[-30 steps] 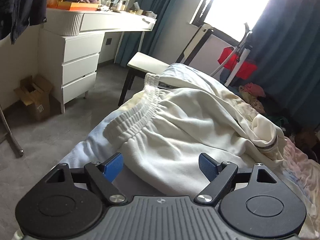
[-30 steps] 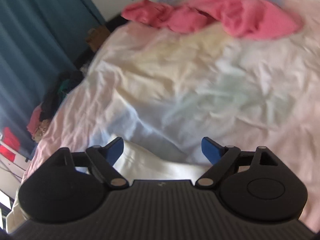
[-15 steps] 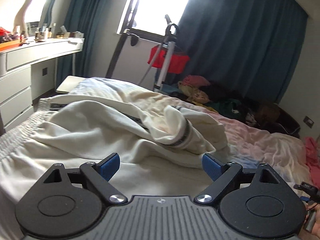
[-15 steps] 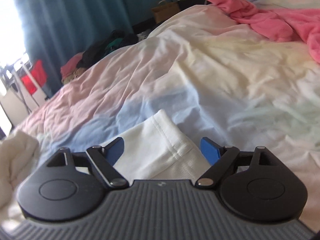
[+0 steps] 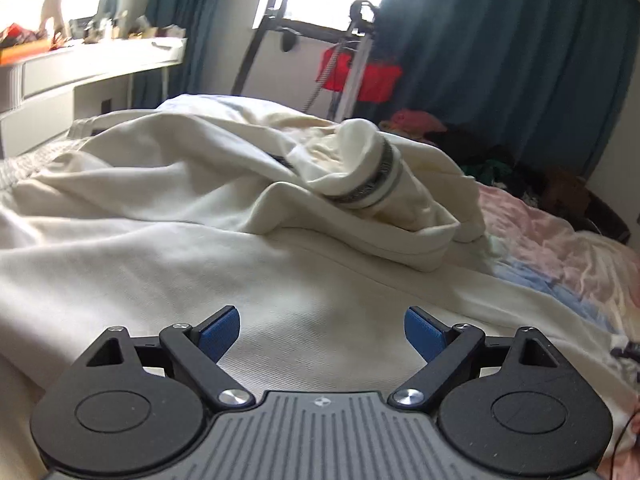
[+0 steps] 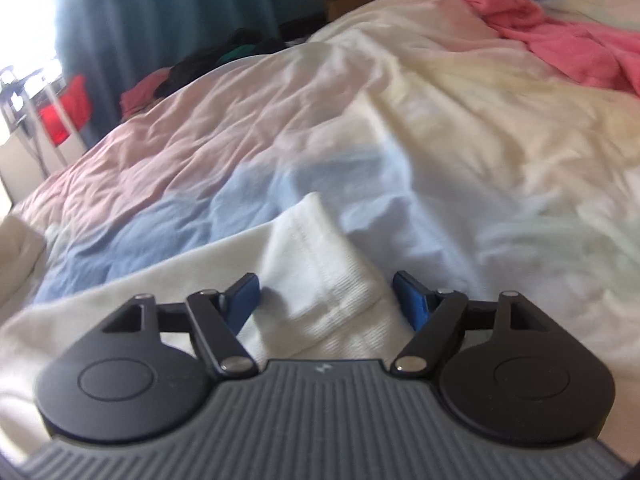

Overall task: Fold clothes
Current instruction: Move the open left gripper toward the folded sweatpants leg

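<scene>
Bedroom bed with pastel rumpled duvet [image 6: 360, 112] is filling both views. Cream ribbed-cuff sweatpants [image 5: 200, 208] are lying across it, centre frame. Left gripper [image 5: 322, 330] is hovering spread wide over the fabric; right gripper [image 6: 326, 294] is closing around the cuff, pads not yet pressing.

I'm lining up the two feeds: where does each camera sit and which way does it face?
Left wrist: on the left gripper, jaws open, aimed over the cream garment toward the window; only its fingers show.
Right wrist: on the right gripper, jaws closing around the cream cuff, facing the pink garment; only its fingers show.
Shared: the pastel bedsheet and the red bag.
</scene>
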Available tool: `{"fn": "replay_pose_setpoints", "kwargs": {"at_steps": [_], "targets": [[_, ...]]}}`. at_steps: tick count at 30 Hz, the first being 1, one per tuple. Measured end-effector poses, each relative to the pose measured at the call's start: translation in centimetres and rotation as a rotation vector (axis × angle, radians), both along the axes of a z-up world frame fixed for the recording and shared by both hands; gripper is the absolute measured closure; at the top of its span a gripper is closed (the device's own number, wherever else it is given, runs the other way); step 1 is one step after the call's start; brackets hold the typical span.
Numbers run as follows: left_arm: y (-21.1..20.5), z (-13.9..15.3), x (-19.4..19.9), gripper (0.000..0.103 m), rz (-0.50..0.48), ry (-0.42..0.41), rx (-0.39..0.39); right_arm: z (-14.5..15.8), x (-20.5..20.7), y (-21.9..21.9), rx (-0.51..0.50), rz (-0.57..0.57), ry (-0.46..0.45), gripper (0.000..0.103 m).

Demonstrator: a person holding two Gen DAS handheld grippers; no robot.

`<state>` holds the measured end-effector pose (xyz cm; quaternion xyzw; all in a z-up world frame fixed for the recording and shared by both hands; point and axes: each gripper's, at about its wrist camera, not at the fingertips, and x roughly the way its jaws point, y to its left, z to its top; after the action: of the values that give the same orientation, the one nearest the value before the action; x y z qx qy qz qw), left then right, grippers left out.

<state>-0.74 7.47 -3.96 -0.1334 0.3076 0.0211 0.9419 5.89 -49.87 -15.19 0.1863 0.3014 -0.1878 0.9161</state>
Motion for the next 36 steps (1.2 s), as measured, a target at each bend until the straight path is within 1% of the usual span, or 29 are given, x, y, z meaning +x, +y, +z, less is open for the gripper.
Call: {"fn": "replay_pose_setpoints", "kwargs": {"at_steps": [1, 2, 4, 5, 7, 8, 10, 11, 13, 15, 18, 19, 20, 22, 23, 27, 30, 33, 35, 36], "targets": [[0.4, 0.0, 0.1, 0.012, 0.015, -0.004, 0.0, 0.1, -0.1, 0.2, -0.012, 0.006, -0.002, 0.045], [0.6, 0.1, 0.1, 0.012, 0.02, -0.008, -0.003, 0.2, -0.1, 0.3, -0.023, 0.005, 0.002, 0.064], [0.8, 0.3, 0.0, 0.012, 0.024, -0.016, -0.01, 0.7, -0.3, 0.2, -0.033, -0.01, -0.011, 0.083], [1.0, 0.4, -0.1, 0.012, 0.026, -0.021, -0.013, 1.1, -0.4, 0.1, -0.045, -0.028, -0.026, 0.085], [1.0, 0.5, -0.3, 0.012, 0.021, -0.029, -0.007, 2.0, -0.7, -0.1, -0.073, -0.075, -0.065, 0.087], [0.9, 0.5, -0.5, 0.012, 0.016, -0.031, -0.001, 2.3, -1.1, -0.5, -0.07, -0.107, -0.093, 0.087], [0.6, 0.6, -0.6, 0.012, 0.008, -0.036, 0.008, 2.4, -1.6, -1.1, -0.068, -0.152, -0.113, 0.087], [0.5, 0.7, -0.7, 0.012, 0.003, -0.04, 0.012, 2.0, -1.7, -1.3, -0.067, -0.163, -0.106, 0.087], [0.3, 0.7, -0.7, 0.012, -0.005, -0.045, 0.024, 1.1, -1.6, -1.2, -0.074, -0.16, -0.063, 0.086], [-0.1, 0.7, -0.9, 0.012, -0.012, -0.046, 0.039, 0.8, -1.5, -0.9, -0.086, -0.149, -0.047, 0.086], [-0.4, 0.7, -0.9, 0.012, -0.023, -0.051, 0.049, 1.5, -2.0, -0.4, -0.085, -0.152, -0.083, 0.077], [-0.5, 0.8, -0.9, 0.012, -0.027, -0.053, 0.05, 1.8, -2.2, -0.2, -0.087, -0.152, -0.093, 0.066], [-0.6, 0.8, -0.9, 0.012, -0.031, -0.055, 0.051, 2.2, -2.3, 0.2, -0.087, -0.145, -0.102, 0.042], [-0.8, 0.9, -1.0, 0.012, -0.037, -0.061, 0.051, 2.9, -2.7, 1.1, -0.081, -0.121, -0.124, 0.017], [-0.8, 1.0, -1.1, 0.012, -0.039, -0.064, 0.051, 3.4, -2.8, 1.7, -0.086, -0.104, -0.135, 0.019], [-1.0, 1.4, -1.5, 0.012, -0.048, -0.082, 0.052, 5.9, -3.1, 4.9, -0.1, 0.004, -0.189, 0.019], [-1.1, 1.7, -1.9, 0.011, -0.055, -0.095, 0.057, 8.2, -3.7, 8.0, -0.072, 0.089, -0.241, 0.019], [-1.2, 1.8, -2.3, 0.011, -0.064, -0.098, 0.065, 10.2, -4.4, 11.2, -0.022, 0.156, -0.278, 0.019], [-1.4, 1.8, -2.5, 0.011, -0.074, -0.102, 0.078, 11.4, -4.8, 13.5, -0.002, 0.196, -0.292, 0.019], [-1.5, 1.8, -2.6, 0.011, -0.08, -0.105, 0.084, 11.8, -5.1, 14.9, -0.008, 0.211, -0.29, 0.019]]}}
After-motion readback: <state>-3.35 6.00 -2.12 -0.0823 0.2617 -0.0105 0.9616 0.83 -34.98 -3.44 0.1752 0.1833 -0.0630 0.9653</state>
